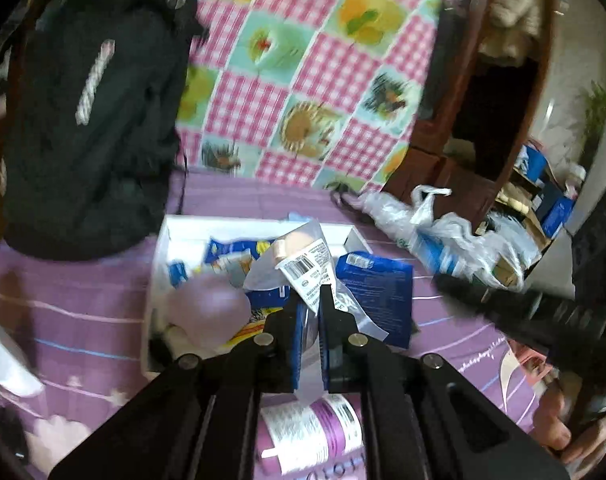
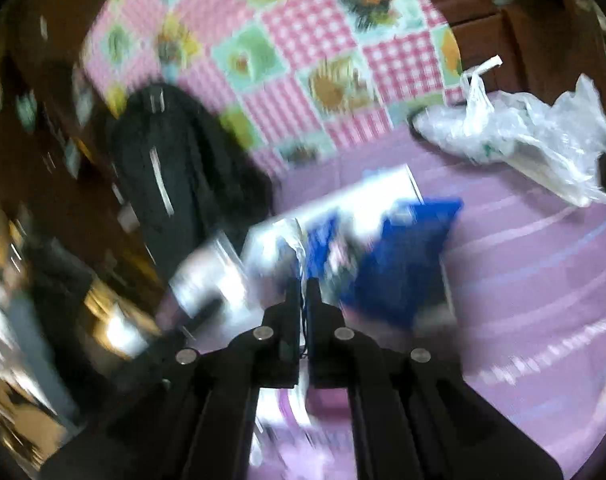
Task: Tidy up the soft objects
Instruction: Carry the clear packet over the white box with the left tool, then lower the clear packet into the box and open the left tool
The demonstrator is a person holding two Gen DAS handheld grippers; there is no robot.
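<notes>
The left hand-held gripper point(image 1: 311, 300) is clamped on a clear plastic packet point(image 1: 303, 268) with a white barcode label, its print too small to read, held over a white box point(image 1: 163, 248) of blue and yellow packs. A blue pack point(image 1: 377, 296) leans at the box's right edge. The right hand-held gripper point(image 2: 303, 292) is closed on thin clear film, blurred. Everything lies on a bed with a purple striped sheet point(image 1: 83, 300); a black backpack point(image 1: 91, 112) and a pink checked cloth point(image 1: 303, 60) stand behind.
</notes>
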